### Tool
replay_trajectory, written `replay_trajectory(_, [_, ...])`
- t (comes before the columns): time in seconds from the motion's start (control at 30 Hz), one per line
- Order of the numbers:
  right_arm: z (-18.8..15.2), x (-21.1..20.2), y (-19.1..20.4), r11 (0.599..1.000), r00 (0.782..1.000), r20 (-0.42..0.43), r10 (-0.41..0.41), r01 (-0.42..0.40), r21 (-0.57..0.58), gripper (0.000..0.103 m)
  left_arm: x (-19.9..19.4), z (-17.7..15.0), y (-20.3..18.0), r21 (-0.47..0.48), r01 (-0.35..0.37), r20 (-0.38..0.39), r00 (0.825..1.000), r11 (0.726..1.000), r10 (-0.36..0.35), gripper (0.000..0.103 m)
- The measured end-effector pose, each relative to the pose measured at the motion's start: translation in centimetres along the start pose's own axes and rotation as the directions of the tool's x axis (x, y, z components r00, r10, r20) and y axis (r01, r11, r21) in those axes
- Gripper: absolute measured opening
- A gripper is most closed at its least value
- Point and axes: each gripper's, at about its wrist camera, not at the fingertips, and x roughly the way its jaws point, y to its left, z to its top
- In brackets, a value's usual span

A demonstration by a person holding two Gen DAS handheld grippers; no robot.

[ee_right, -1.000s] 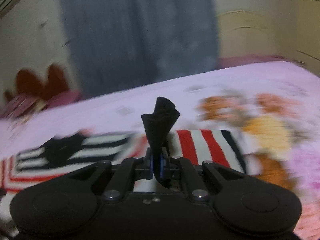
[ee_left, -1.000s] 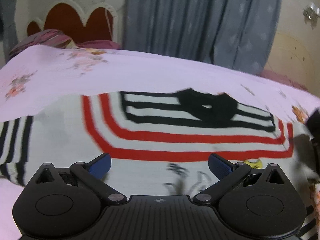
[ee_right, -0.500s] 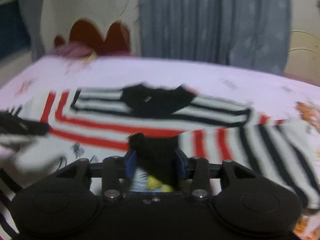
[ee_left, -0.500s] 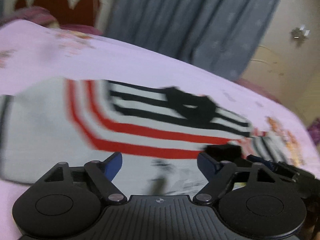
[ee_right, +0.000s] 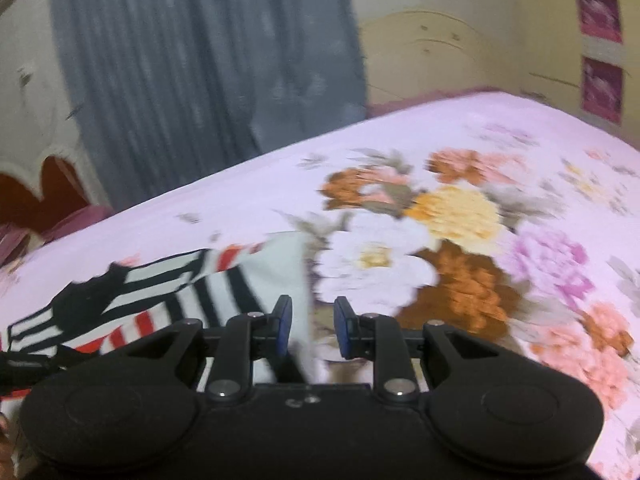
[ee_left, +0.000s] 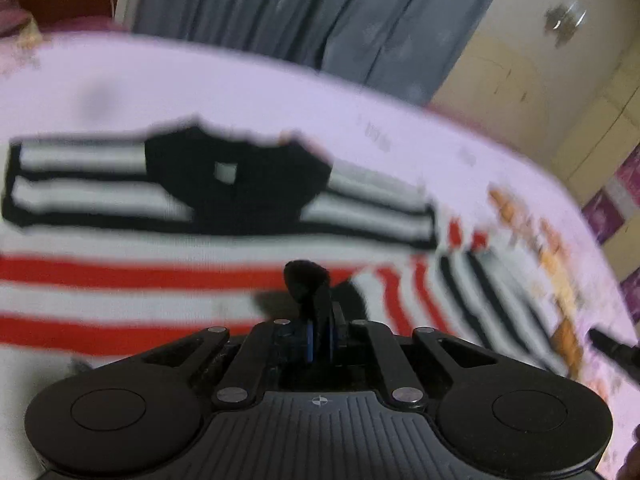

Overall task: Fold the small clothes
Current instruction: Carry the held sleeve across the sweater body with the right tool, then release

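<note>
A small white sweater (ee_left: 160,272) with red and black stripes and a black collar (ee_left: 240,176) lies flat on the bed. My left gripper (ee_left: 319,336) is shut on the black cuff (ee_left: 306,280) of its sleeve, held over the sweater's chest. In the right wrist view the striped sleeve and shoulder (ee_right: 224,288) lie at the lower left. My right gripper (ee_right: 310,330) is open and empty, just right of the sleeve's edge, above the bed. Both views are blurred.
The bed has a pink floral sheet (ee_right: 460,240). A grey curtain (ee_right: 192,80) and a red scalloped headboard (ee_right: 36,188) stand behind it. A cream cupboard (ee_left: 520,80) is at the far right. The right gripper's tip (ee_left: 612,350) shows in the left wrist view.
My right gripper has opened, let go of the black cuff and swung right. My left gripper has shut on that cuff and moved toward the sweater's right side.
</note>
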Motion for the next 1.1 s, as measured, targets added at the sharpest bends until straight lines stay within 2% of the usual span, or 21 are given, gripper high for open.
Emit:
replay_trajectory(0.03, [0.0,0.1,-0.4,1.0,1.0,-0.006,-0.004,0.004,0.013,0.022,-1.4,0.4,-0.1,0.028,-0.012,0.052,0.999,1.0,0.011,0.006])
replay_trajectory(0.1, [-0.2,0.3,-0.7,1.0,1.0,-0.009,-0.002,0.003,0.024,0.022,-3.9,1.2,0.5,0.025,-0.021,0.12,0.993,0.999,0.018,0.006])
replay_trajectory(0.2, [-0.2,0.7,-0.2,1.0,0.999,-0.02,0.025,-0.024,0.018,0.023,-7.8,1.6,3.0,0.053,-0.113,0.206,0.973,0.992,0.1,0.006])
replay_trajectory(0.27, [-0.3,1.2,0.5,0.999,0.998,-0.029,0.052,-0.052,0.006,0.024,-8.1,1.1,5.0,0.06,-0.181,0.186,0.968,0.982,0.167,0.006])
replay_trajectory(0.37, [-0.6,2.3,1.5,0.996,0.994,-0.065,0.09,-0.091,-0.01,0.026,-7.2,-0.1,7.1,0.023,-0.211,0.131,0.97,0.977,0.206,0.006])
replay_trajectory(0.5, [-0.9,4.0,2.8,0.991,0.987,-0.109,0.122,-0.127,-0.038,0.029,-5.6,-1.5,7.2,0.025,-0.236,0.095,0.968,0.971,0.233,0.006])
replay_trajectory(0.57, [-0.5,4.9,3.2,0.988,0.982,-0.123,0.144,-0.15,-0.042,0.033,-5.3,-2.0,6.9,0.039,-0.27,0.106,0.959,0.962,0.264,0.018])
replay_trajectory(0.63, [0.5,6.1,3.2,0.983,0.976,-0.126,0.179,-0.182,-0.014,0.043,-6.2,-2.1,7.3,0.027,-0.291,0.138,0.949,0.956,0.285,0.061])
replay_trajectory(0.67, [1.0,6.7,3.1,0.98,0.973,-0.122,0.197,-0.198,0.003,0.044,-6.2,-1.9,7.4,0.018,-0.297,0.154,0.944,0.955,0.291,0.064])
replay_trajectory(0.73, [2.2,8.8,2.9,0.971,0.963,-0.123,0.238,-0.232,0.06,0.044,-6.1,-1.4,8.5,0.001,-0.278,0.147,0.95,0.961,0.274,0.064])
replay_trajectory(0.8, [2.9,11.4,2.7,0.957,0.951,-0.141,0.277,-0.26,0.125,0.043,-5.0,-0.9,9.2,-0.019,-0.26,0.105,0.96,0.965,0.26,0.063])
replay_trajectory(0.87, [3.2,13.8,2.9,0.944,0.934,-0.172,0.312,-0.285,0.165,0.04,-3.7,-1.0,9.5,-0.026,-0.273,0.06,0.96,0.962,0.274,0.056])
replay_trajectory(0.9, [3.3,14.9,3.2,0.939,0.924,-0.192,0.331,-0.301,0.167,0.038,-3.5,-1.2,9.4,-0.012,-0.274,0.066,0.959,0.962,0.274,0.042])
replay_trajectory(0.93, [3.3,15.6,3.7,0.934,0.914,-0.208,0.349,-0.322,0.155,0.018,-3.6,-1.3,9.4,0.004,-0.271,0.077,0.96,0.963,0.27,0.006])
replay_trajectory(0.97, [3.4,15.8,4.3,0.934,0.913,-0.205,0.354,-0.335,0.12,0.01,-4.0,-1.3,9.5,-0.012,-0.252,0.099,0.963,0.968,0.252,0.006])
replay_trajectory(1.03, [3.2,15.7,5.4,0.962,0.945,-0.187,0.267,-0.272,-0.002,0.01,-4.5,-1.6,9.4,-0.001,-0.297,0.148,0.944,0.955,0.294,0.006])
replay_trajectory(1.1, [2.5,16.4,5.3,0.97,0.953,-0.194,0.235,-0.242,-0.013,0.009,-3.7,-2.3,9.5,0.02,-0.305,0.128,0.945,0.952,0.3,0.007])
